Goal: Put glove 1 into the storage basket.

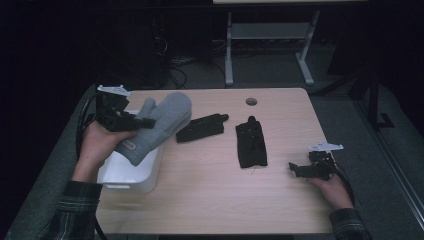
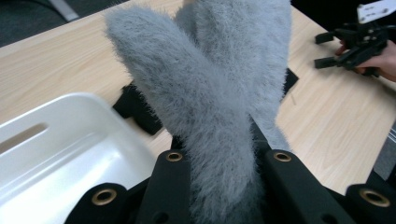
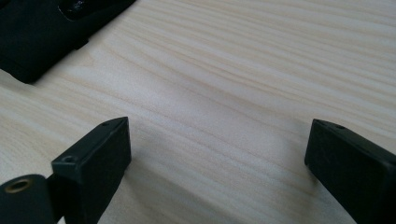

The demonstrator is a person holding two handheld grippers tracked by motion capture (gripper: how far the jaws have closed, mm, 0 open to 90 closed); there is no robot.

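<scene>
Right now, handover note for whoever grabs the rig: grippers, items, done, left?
Left gripper: shut on the grey mitten, held in the air over the white bin at the table's left edge.
Right gripper: open, nothing between the jaws, low over the table at its right side.
Two black gloves lie flat mid-table, untouched.
Done: mitten picked up.
Left: probably drop the mitten into the bin, which looks empty, then likely the black gloves.
</scene>
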